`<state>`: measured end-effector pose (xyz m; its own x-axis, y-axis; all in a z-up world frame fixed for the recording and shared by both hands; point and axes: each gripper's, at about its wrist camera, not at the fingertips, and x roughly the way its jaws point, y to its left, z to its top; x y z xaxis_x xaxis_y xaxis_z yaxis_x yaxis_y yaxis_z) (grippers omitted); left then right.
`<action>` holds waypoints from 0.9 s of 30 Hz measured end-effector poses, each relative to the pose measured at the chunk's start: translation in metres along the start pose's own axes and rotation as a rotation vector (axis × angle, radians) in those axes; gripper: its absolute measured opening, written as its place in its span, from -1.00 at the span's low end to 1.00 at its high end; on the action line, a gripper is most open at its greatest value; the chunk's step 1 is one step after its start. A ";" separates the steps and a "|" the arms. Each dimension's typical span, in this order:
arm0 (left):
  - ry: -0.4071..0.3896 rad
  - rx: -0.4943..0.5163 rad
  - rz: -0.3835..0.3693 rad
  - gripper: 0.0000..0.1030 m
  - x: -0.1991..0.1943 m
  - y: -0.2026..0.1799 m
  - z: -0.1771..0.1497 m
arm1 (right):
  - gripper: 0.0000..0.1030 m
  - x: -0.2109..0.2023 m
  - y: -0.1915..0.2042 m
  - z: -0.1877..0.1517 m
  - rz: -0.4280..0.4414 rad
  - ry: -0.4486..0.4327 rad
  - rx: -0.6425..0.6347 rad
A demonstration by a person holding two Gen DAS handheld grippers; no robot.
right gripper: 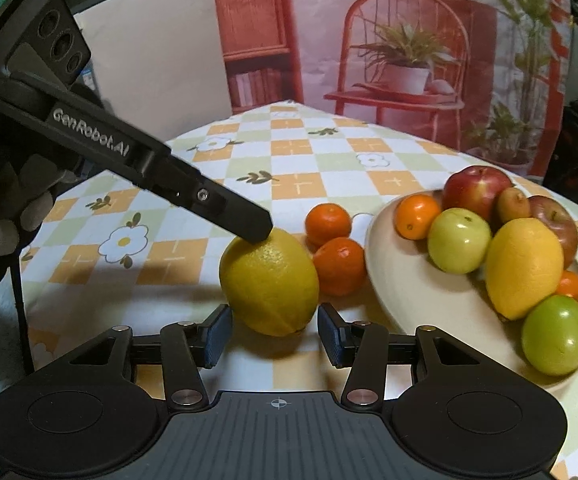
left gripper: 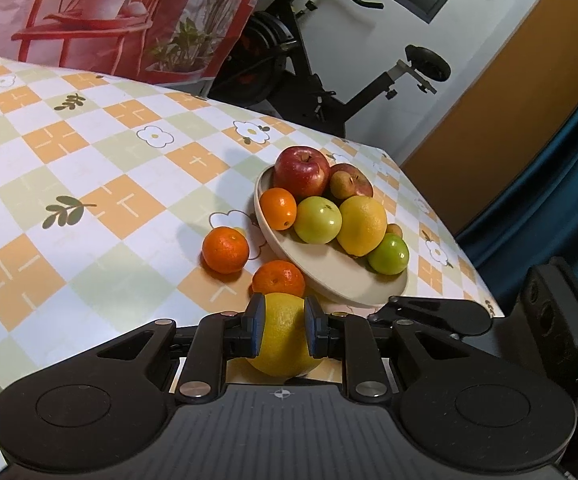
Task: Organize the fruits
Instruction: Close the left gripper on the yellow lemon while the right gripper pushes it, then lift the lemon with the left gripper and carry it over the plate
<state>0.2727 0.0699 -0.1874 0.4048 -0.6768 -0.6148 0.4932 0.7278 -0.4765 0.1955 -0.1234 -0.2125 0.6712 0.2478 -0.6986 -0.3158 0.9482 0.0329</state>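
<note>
My left gripper (left gripper: 284,326) is shut on a yellow lemon (left gripper: 283,336) low over the table, just in front of a beige plate (left gripper: 329,276). The same lemon (right gripper: 269,282) shows in the right wrist view, with the left gripper's finger (right gripper: 249,224) on its top. My right gripper (right gripper: 275,334) is open, its blue pads on either side of the lemon's near end, not touching. The plate (right gripper: 393,280) holds red apples (right gripper: 475,192), green apples (right gripper: 459,240), a second lemon (right gripper: 523,268) and a mandarin (right gripper: 417,216). Two mandarins (left gripper: 225,250) (left gripper: 279,280) lie on the cloth beside the plate.
The table has a checkered orange and green flower-print cloth (left gripper: 89,168). An exercise bike (left gripper: 329,76) stands behind the table's far edge. A printed backdrop with a red chair (right gripper: 405,64) hangs at the back. The table's right edge runs just past the plate.
</note>
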 end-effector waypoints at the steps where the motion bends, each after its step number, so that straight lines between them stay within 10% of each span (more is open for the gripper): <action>1: 0.000 0.001 0.001 -0.57 0.000 0.000 0.000 | -0.15 0.001 0.000 0.000 0.003 0.001 0.004; 27: 0.031 0.017 0.002 -0.57 0.024 -0.038 -0.006 | -0.17 -0.035 -0.032 -0.043 0.026 -0.084 0.210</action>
<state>0.2593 0.0267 -0.1878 0.3819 -0.6714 -0.6351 0.5056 0.7270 -0.4646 0.1533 -0.1709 -0.2196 0.7211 0.2805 -0.6335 -0.1935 0.9595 0.2045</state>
